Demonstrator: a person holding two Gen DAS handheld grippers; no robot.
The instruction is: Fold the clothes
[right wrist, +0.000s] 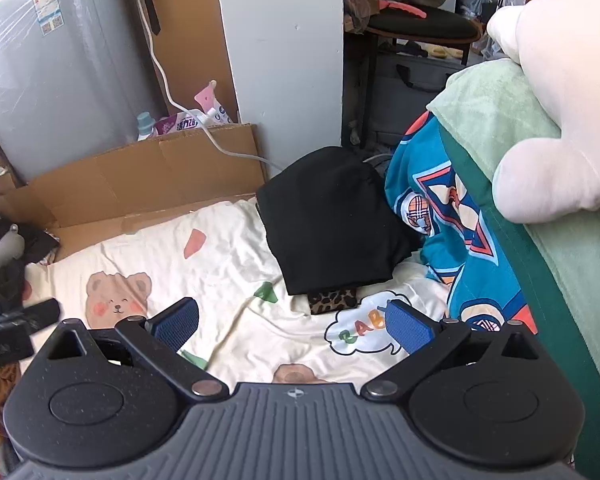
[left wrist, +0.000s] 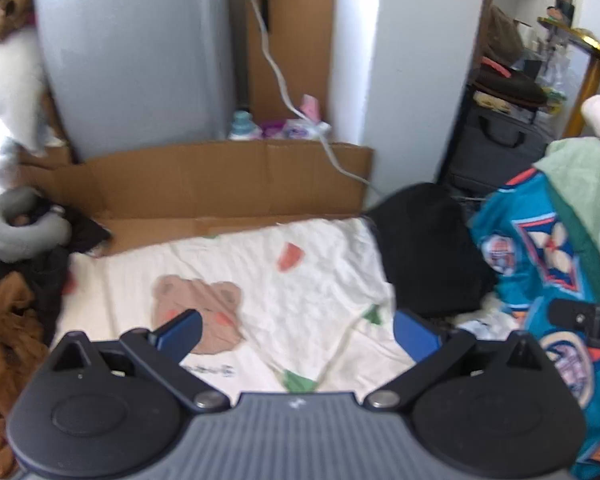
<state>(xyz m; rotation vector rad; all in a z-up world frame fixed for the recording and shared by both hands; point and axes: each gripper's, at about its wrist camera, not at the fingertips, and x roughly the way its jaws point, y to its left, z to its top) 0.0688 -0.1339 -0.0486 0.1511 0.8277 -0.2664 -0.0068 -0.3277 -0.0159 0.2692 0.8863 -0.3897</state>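
A folded black garment [right wrist: 332,220] lies at the far right of a cream sheet [right wrist: 228,264] printed with bears, on top of a leopard-print piece [right wrist: 334,300]; in the left wrist view the black garment [left wrist: 428,256] is blurred. My left gripper [left wrist: 296,330] hovers open over the sheet [left wrist: 284,280] with nothing between its blue pads. My right gripper [right wrist: 294,324] is also open and empty, just short of the black garment. A heap of brown and dark clothes [left wrist: 8,340] sits at the left. The right gripper's tip [left wrist: 584,322] shows at the left wrist view's right edge.
A teal patterned blanket [right wrist: 440,216] and a green blanket [right wrist: 512,128] with a cream plush [right wrist: 560,92] rise on the right. Flattened cardboard [right wrist: 140,184] borders the sheet's far edge, with a grey appliance [right wrist: 52,68], bottles and a white cable [right wrist: 172,92] behind. A grey neck pillow [left wrist: 16,224] lies at the left.
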